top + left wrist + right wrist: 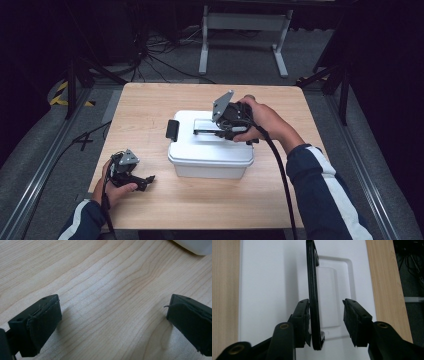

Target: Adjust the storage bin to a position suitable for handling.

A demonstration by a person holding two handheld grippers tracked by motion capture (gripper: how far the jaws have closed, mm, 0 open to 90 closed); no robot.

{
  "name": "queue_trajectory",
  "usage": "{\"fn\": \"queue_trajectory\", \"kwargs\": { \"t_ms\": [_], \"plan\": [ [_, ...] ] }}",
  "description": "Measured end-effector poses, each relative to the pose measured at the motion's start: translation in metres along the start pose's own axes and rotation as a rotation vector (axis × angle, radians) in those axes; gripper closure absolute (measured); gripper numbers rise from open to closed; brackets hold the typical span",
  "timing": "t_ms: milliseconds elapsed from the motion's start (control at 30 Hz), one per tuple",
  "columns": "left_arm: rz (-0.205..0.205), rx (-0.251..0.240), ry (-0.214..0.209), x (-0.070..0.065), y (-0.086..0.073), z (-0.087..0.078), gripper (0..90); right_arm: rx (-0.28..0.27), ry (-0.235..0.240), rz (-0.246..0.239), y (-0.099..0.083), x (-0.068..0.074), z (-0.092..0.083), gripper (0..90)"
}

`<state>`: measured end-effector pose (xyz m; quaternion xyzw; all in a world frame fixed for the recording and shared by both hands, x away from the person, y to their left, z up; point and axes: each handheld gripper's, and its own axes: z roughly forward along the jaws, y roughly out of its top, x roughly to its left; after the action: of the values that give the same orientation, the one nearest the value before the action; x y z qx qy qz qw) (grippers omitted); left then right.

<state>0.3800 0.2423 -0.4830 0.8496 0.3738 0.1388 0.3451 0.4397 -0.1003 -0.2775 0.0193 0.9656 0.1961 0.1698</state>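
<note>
Right gripper view: the black handle of the white box stands raised on edge, its long axis running up the frame from bottom centre, between the right gripper jaws. One pad touches it, the other stands clear. The step looks like grasping the handle; next, close fully and lift. In the high view the box sits mid-table; the left gripper, jaws spread, rests lower left.

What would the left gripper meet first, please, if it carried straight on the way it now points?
Probably the white box. The left gripper, jaws open over bare table, points towards the box's corner at the frame's top; nothing lies between, though depth is hard to judge.
</note>
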Motion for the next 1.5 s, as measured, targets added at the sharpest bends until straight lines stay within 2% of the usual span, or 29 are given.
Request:
{"fn": "queue_trajectory", "kwargs": {
  "t_ms": [67, 133, 167, 200, 233, 267, 400, 500, 800, 1033, 1133, 1300, 1500],
  "plan": [
    [0.000, -0.001, 0.000, 0.000, 0.000, 0.000, 0.2, 0.011, 0.002, -0.006, 0.002, 0.000, 0.002, 59.9],
    [0.001, -0.001, 0.001, 0.000, 0.000, 0.000, 0.2, 0.034, 0.004, -0.016, 0.007, 0.000, 0.007, 66.6],
    [0.001, -0.001, 0.001, 0.000, 0.000, 0.000, 0.2, 0.034, 0.004, -0.016, 0.007, 0.000, 0.007, 66.6],
    [0.001, 0.001, 0.000, 0.000, 0.000, 0.000, 0.2, 0.033, 0.008, -0.026, 0.008, 0.000, 0.008, 72.1],
    [0.001, 0.004, -0.002, 0.000, 0.000, 0.000, 0.2, 0.028, 0.018, -0.047, 0.008, 0.001, 0.010, 82.5],
    [0.000, 0.000, 0.000, 0.000, 0.000, 0.000, 0.2, 0.032, 0.018, -0.050, 0.008, 0.002, 0.011, 83.8],
    [0.003, 0.000, -0.004, 0.000, 0.000, 0.000, 0.2, 0.029, 0.021, -0.054, 0.006, 0.002, 0.010, 84.2],
    [0.003, 0.000, -0.004, 0.000, 0.000, 0.000, 0.2, 0.030, 0.018, -0.075, 0.007, 0.003, 0.009, 84.3],
    [0.003, 0.002, -0.006, 0.000, 0.000, 0.000, 0.2, 0.006, 0.013, -0.065, 0.007, -0.001, 0.004, 84.4],
    [0.002, 0.003, -0.007, 0.000, 0.000, 0.000, 0.2, -0.021, 0.004, -0.067, 0.004, -0.001, -0.008, 84.4],
    [0.003, 0.002, -0.008, 0.000, 0.000, 0.000, 0.2, -0.024, -0.015, -0.066, 0.000, -0.002, -0.015, 84.4],
    [0.003, 0.003, -0.008, 0.000, 0.000, 0.000, 0.2, -0.065, -0.025, -0.056, -0.012, -0.006, -0.027, 84.4],
    [0.005, 0.003, -0.009, 0.001, 0.000, 0.000, 0.1, -0.066, -0.050, -0.033, -0.029, -0.006, -0.044, 84.3]
  ]
}}
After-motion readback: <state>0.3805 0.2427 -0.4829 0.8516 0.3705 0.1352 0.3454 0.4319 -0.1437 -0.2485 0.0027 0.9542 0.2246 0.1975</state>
